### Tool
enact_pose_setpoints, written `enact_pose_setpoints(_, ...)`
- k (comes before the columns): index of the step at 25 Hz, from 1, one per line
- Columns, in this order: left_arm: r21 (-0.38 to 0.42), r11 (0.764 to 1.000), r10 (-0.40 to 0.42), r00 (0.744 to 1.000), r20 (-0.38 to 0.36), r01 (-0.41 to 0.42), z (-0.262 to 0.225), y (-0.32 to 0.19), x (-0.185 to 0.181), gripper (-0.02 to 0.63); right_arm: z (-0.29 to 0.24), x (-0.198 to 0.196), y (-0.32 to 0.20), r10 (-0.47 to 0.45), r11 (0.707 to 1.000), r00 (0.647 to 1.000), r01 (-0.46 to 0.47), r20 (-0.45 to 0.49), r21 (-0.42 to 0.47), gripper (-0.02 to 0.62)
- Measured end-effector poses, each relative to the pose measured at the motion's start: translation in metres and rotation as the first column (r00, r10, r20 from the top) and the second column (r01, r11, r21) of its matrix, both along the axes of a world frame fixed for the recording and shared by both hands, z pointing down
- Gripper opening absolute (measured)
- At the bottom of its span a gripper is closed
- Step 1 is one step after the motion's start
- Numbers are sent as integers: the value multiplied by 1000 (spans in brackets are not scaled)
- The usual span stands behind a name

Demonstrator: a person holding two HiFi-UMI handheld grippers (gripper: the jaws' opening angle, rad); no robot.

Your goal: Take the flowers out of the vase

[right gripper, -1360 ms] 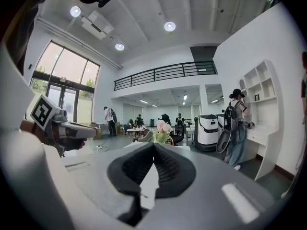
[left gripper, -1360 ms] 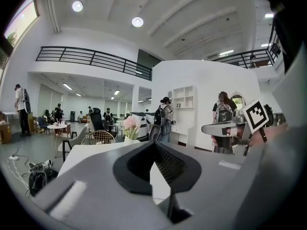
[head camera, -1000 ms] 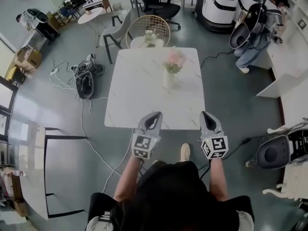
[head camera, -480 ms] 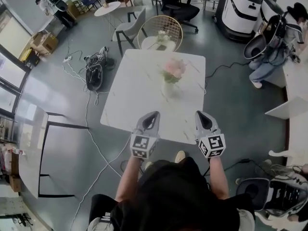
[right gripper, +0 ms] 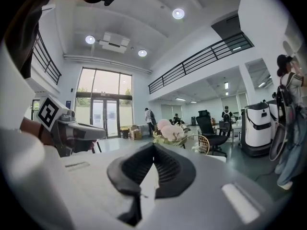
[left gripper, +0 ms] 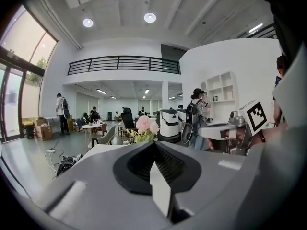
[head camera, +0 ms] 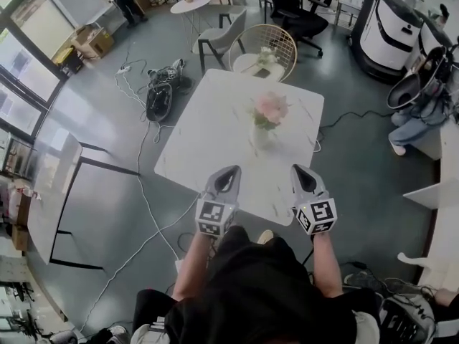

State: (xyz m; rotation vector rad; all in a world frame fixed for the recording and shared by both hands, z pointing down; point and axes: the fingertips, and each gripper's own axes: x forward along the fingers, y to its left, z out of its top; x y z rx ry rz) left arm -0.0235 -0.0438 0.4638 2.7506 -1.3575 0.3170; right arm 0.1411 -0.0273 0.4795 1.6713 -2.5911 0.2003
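Observation:
A bunch of pink flowers [head camera: 270, 109] stands upright in a pale vase [head camera: 262, 136] near the middle of the white marble table [head camera: 208, 131]. Both grippers hover side by side over the table's near edge, short of the vase and pointing at it. My left gripper [head camera: 230, 169] is shut with nothing in it, and so is my right gripper [head camera: 299, 168]. Beyond the closed left gripper [left gripper: 154, 143] the flowers [left gripper: 146, 124] show far off. They also show beyond the closed right gripper [right gripper: 153, 145], where the flowers [right gripper: 169, 129] are just as distant.
A round wicker chair [head camera: 262, 46] and a grey chair [head camera: 219, 37] stand at the table's far side. Cables and a dark bag [head camera: 159, 100] lie on the floor to the left. White machines [head camera: 391, 34] and a person [head camera: 422, 113] are at the right. A glass partition [head camera: 57, 185] stands at the left.
The whole view has swung, so the table now lies skewed and the vase sits a little nearer the grippers. Both grippers stay shut and side by side.

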Motion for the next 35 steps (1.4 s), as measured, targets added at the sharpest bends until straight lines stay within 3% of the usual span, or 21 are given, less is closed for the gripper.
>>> enact_pose_setpoints(8,-33,999,-43,999,8,43,11,-18,-5,8,13,-4,-24,-42,999,999,43,13,-22,3)
enact_pose_setpoints(24,-124,992,-4,1000,16,6,52,-105,-7,8,41,-11,-111,-44,997,993,50,114,-52,6)
enact_pose_setpoints(30,-170,985,1,1000,28,4,69,-130,-7,8,66,-13,-141,-75,991,984,92,164,-102,48)
enact_pose_setpoints(35,-192,981,8,999,34,-2,78,-146,-3,8,73,-15,-161,-126,980,964,158,235,-125,154)
